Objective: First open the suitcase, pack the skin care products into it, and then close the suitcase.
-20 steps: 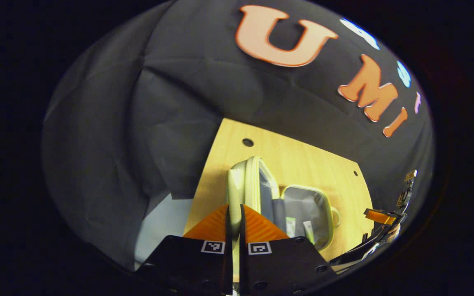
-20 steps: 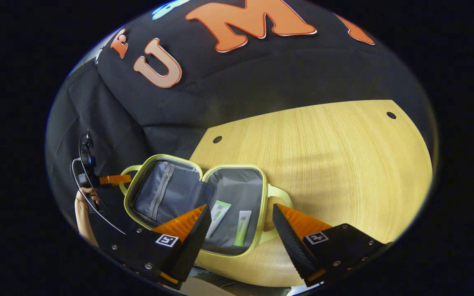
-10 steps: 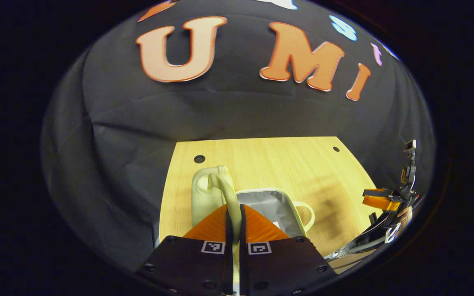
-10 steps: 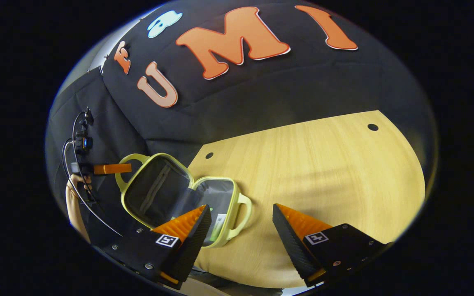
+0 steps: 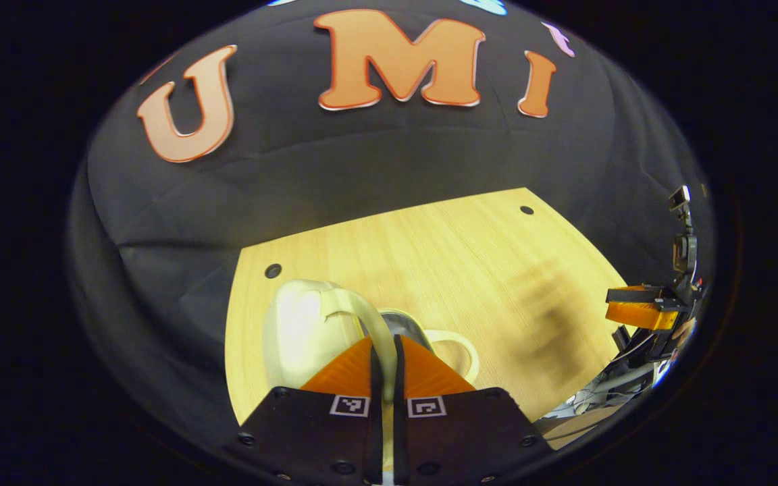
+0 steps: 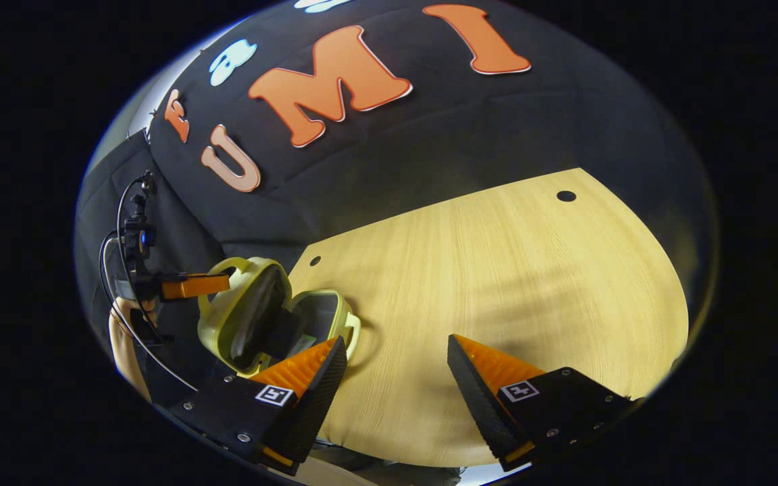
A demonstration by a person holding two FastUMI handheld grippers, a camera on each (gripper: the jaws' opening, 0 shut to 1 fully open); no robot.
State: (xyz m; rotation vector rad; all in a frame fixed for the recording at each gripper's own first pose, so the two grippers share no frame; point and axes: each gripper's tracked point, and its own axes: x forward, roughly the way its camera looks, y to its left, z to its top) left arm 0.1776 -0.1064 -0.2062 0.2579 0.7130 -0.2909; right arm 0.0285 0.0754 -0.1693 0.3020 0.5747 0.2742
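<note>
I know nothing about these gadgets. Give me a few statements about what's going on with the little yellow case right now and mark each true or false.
1. The left gripper is shut on the lid handle of the suitcase. True.
2. The right gripper is clamped on the suitcase's other handle. False: its fingers stand wide apart over the bare wooden table, holding nothing.
3. The suitcase lid is fully closed. False: it is tilted partway over the base, with a gap left.
4. The suitcase sits near the table's edge, by a round hole in the tabletop. True.
5. Skin care tubes lie loose on the table. False: none lie on the wood.
</note>
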